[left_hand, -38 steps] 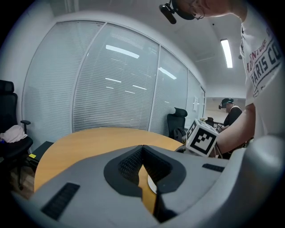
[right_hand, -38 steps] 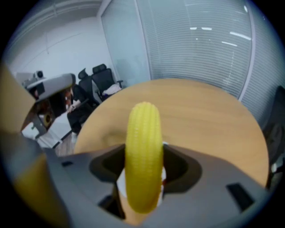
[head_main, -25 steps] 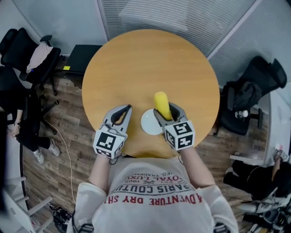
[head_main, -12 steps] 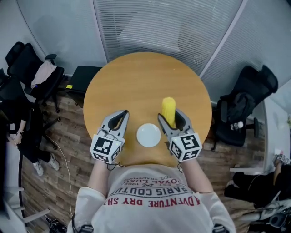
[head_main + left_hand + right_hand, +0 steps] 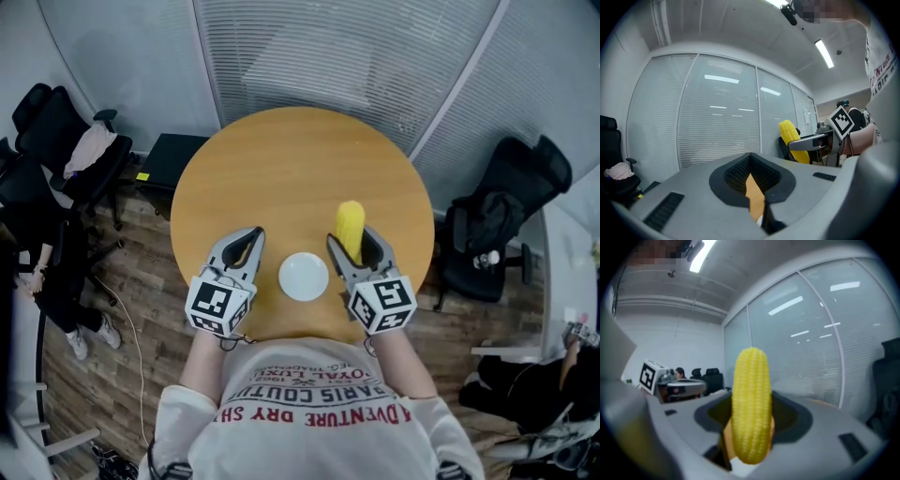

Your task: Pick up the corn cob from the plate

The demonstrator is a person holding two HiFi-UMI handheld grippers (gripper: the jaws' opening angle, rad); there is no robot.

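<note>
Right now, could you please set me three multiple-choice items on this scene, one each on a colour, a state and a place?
1. The plate is:
A blue
B white
C black

2. The jaws of the left hand-held gripper are:
A together, with nothing held
B wide apart
C shut on the plate

3. The corn cob is:
A lying on the plate
B in the left hand-held gripper
C between the jaws of the right hand-held gripper

Answers:
1 B: the head view shows a plain white disc.
2 A: the left gripper view shows its jaws meeting with nothing between them.
3 C: the right gripper view shows the cob clamped upright, and the head view shows the plate bare.
</note>
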